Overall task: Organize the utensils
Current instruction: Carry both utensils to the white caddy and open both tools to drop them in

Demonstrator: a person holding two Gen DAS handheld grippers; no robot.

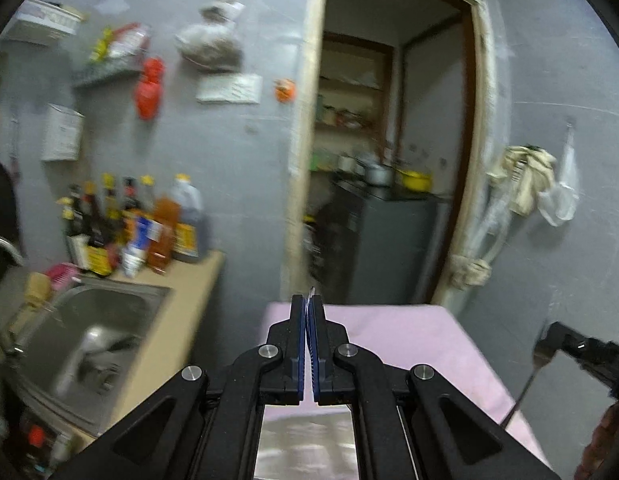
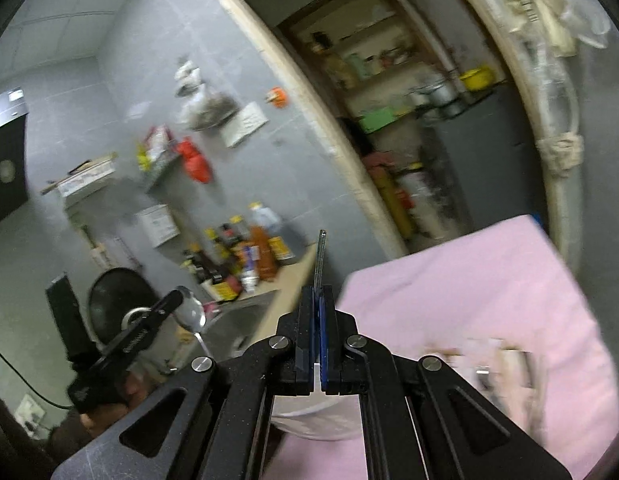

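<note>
Low in the middle of each wrist view, black jaws are pressed together on a utensil. My left gripper (image 1: 309,312) pinches a spoon (image 2: 191,312) (its bowl shows at lower left of the right view), and my right gripper (image 2: 318,300) pinches a fork (image 1: 543,354), tines visible at lower right of the left view. Both hang above a pink cloth (image 2: 449,292), with a sink (image 1: 109,320) at lower left. I judge this a carrying step; next I need a holder, which I cannot see.
</note>
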